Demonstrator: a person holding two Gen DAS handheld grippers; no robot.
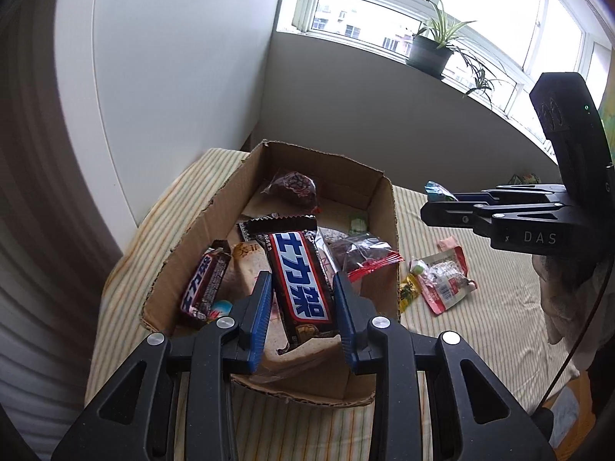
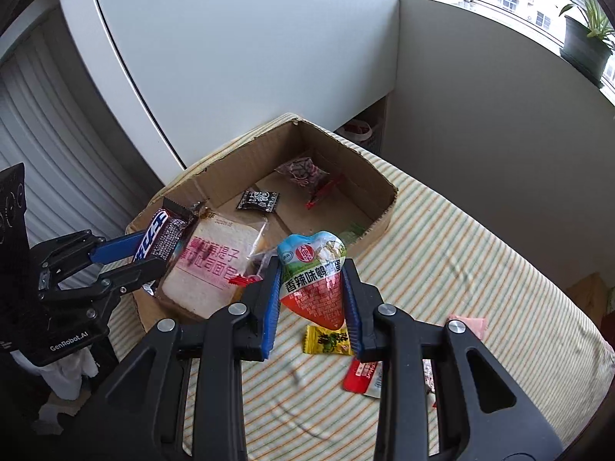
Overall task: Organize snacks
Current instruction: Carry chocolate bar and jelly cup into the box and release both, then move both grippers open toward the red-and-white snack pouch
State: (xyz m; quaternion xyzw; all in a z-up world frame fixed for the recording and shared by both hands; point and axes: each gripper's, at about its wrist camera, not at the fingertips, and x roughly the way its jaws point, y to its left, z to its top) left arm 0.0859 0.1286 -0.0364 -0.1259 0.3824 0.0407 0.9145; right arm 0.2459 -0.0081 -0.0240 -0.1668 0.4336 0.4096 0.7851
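Slippage threatens: left gripper [image 1: 301,307] pinches the dark blue-lettered chocolate bar [image 1: 300,284] over the brown cardboard box [image 1: 378,196]; right gripper [image 2: 311,299] squeezes the glossy red-and-green snack pouch [image 2: 319,280], seemingly only by its edges.

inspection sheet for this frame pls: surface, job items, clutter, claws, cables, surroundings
Surface: striped cloth, wrinkled, bearing the cardboard box.
Job's things: box holds a second chocolate bar, a bread pack, a small black packet and dark wrapped snacks. Loose on the cloth: yellow packet, red-and-white pouch, pink wrapper.
Clutter: nothing seen.
Claws: left claw shut on a chocolate bar over the box; right claw shut on a red-and-green pouch above the cloth.
Cables: black cable by the right claw's body.
Surroundings: white cabinet, window, potted plant on the sill.
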